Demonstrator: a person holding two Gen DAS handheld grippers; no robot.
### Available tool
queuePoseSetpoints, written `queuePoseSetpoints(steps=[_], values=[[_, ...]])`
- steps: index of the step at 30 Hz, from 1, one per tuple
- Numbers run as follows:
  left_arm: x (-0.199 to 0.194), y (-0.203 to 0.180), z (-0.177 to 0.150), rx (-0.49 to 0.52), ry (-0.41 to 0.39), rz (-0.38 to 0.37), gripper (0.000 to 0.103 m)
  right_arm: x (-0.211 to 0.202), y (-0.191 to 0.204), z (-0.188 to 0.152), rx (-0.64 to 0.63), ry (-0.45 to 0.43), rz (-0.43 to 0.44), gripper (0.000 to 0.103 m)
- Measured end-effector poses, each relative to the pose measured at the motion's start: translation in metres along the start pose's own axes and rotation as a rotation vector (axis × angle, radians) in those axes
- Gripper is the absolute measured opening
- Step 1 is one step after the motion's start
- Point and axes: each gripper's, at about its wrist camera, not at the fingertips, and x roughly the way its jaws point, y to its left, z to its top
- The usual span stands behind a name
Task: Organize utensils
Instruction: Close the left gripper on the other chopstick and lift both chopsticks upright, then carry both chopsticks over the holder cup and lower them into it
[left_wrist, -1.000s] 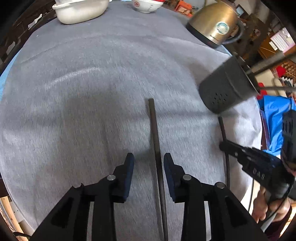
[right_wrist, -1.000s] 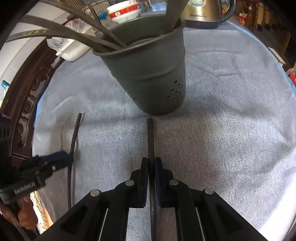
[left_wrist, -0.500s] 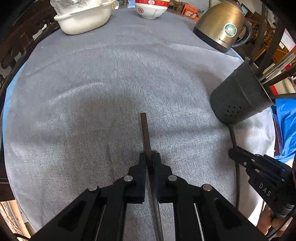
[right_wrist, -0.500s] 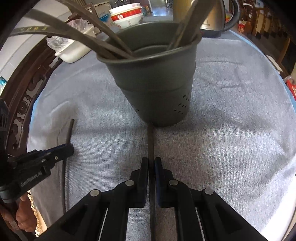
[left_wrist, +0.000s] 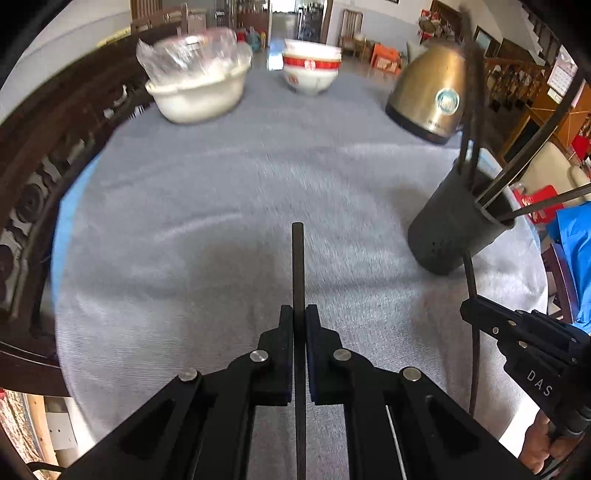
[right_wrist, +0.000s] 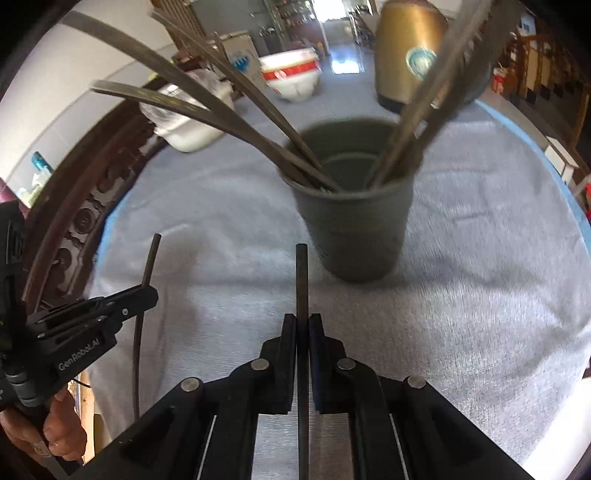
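Note:
My left gripper (left_wrist: 299, 314) is shut on a dark chopstick (left_wrist: 297, 266) and holds it above the grey tablecloth. My right gripper (right_wrist: 303, 321) is shut on a second dark chopstick (right_wrist: 301, 280), lifted just in front of the dark utensil cup (right_wrist: 354, 236). The cup holds several dark chopsticks leaning out both ways. In the left wrist view the cup (left_wrist: 454, 225) stands at the right, with the right gripper (left_wrist: 465, 310) and its chopstick (left_wrist: 471, 280) below it. In the right wrist view the left gripper (right_wrist: 149, 291) and its chopstick (right_wrist: 147, 266) are at the left.
A white basin with a plastic bag (left_wrist: 197, 92), a red-and-white bowl (left_wrist: 311, 72) and a gold kettle (left_wrist: 430, 99) stand at the table's far side. A carved dark wooden rim (left_wrist: 26, 177) borders the left. The grey cloth (left_wrist: 221, 206) covers the round table.
My left gripper closed on its chopstick and lifted it off the cloth. My right gripper raised its chopstick and tilted up toward the cup's opening.

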Motion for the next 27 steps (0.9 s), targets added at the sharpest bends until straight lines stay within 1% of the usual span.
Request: queuePoseSetpoints(steps=[3,6,12,16,20,27], values=[[-0.024,-0.003,0.004,-0.002,-0.044,0.01,0.006,-0.01,0.009,0.004,-0.013,-0.037,0.027,0.008],[-0.037,-0.006,0.008,-0.001,-0.08,0.012,0.006,-0.026,0.012,0.006,-0.026,-0.076,0.057,0.008],[-0.057,-0.01,0.013,0.003,-0.144,0.009,0.006,-0.063,0.023,0.012,-0.058,-0.175,0.107,0.008],[-0.072,-0.014,0.014,0.008,-0.179,0.01,0.006,-0.081,0.03,0.014,-0.067,-0.235,0.128,0.008],[-0.083,-0.017,0.015,0.012,-0.205,0.01,0.006,-0.097,0.035,0.013,-0.081,-0.276,0.135,0.008],[-0.095,-0.018,0.017,0.009,-0.235,0.029,0.006,-0.105,0.044,0.012,-0.099,-0.318,0.135,0.008]])
